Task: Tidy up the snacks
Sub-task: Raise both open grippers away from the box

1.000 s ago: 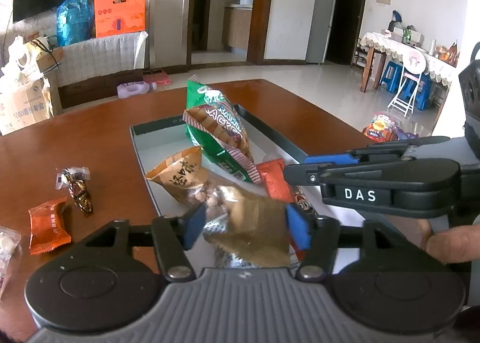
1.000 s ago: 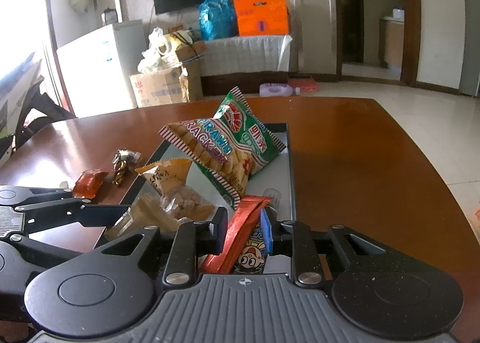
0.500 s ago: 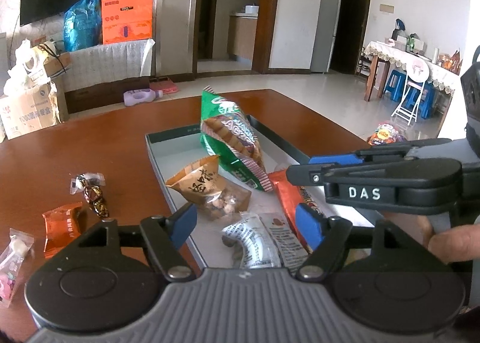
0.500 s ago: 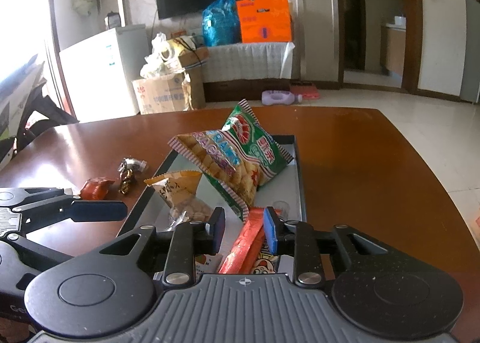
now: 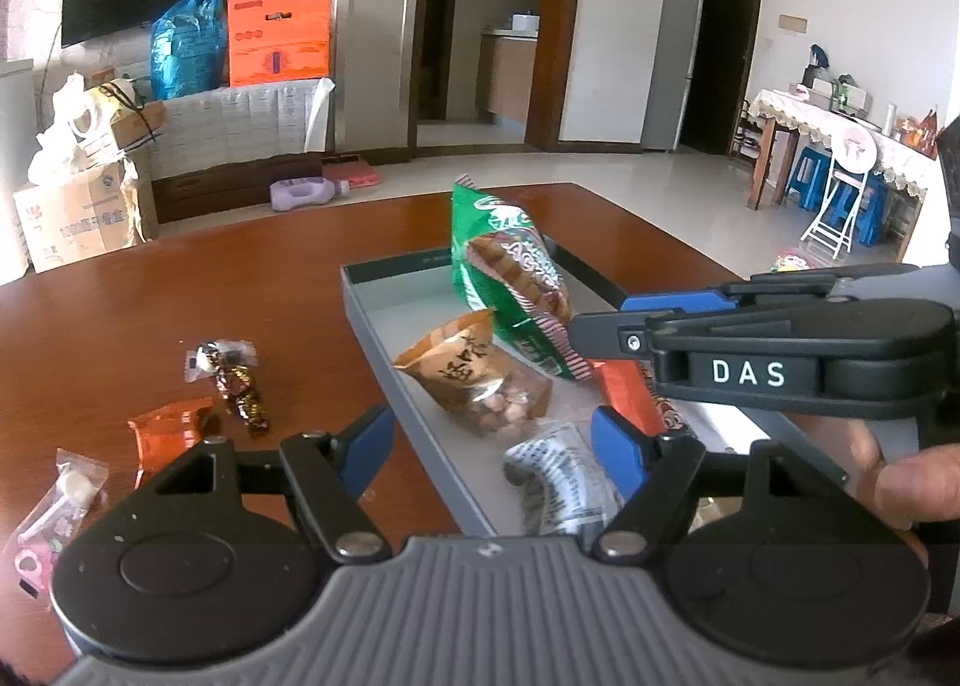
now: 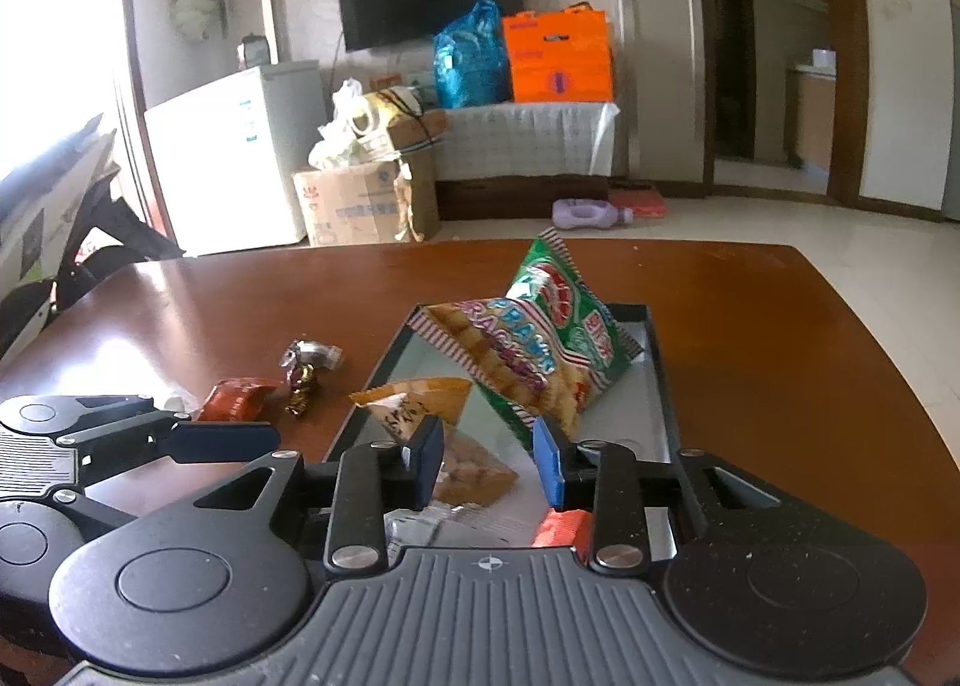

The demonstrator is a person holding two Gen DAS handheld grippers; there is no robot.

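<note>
A grey tray [image 5: 384, 338] on the brown table holds a green prawn-cracker bag [image 5: 510, 278], a tan nut packet [image 5: 474, 380], a red stick snack [image 5: 630, 404] and a silver packet [image 5: 564, 476]. My left gripper [image 5: 492, 440] is open and empty above the tray's near left edge. My right gripper [image 6: 489, 461] is open and empty over the tray's near end, above the nut packet [image 6: 456, 446] and red snack [image 6: 558, 527]. The cracker bag [image 6: 540, 350] leans in the tray [image 6: 660, 386]. Loose on the table left of the tray lie an orange packet [image 5: 168, 434], a dark candy [image 5: 234, 386] and a clear packet [image 5: 54, 506].
The right gripper's body [image 5: 780, 350] crosses the tray's right side in the left wrist view. The left gripper [image 6: 228, 437] lies at the left in the right wrist view. The table's far edge [image 6: 600, 248] gives onto the floor.
My left gripper let go of the brownish-silver packet into the tray and drew back. My right gripper opened off the red stick snack, which now lies in the tray, and drew back.
</note>
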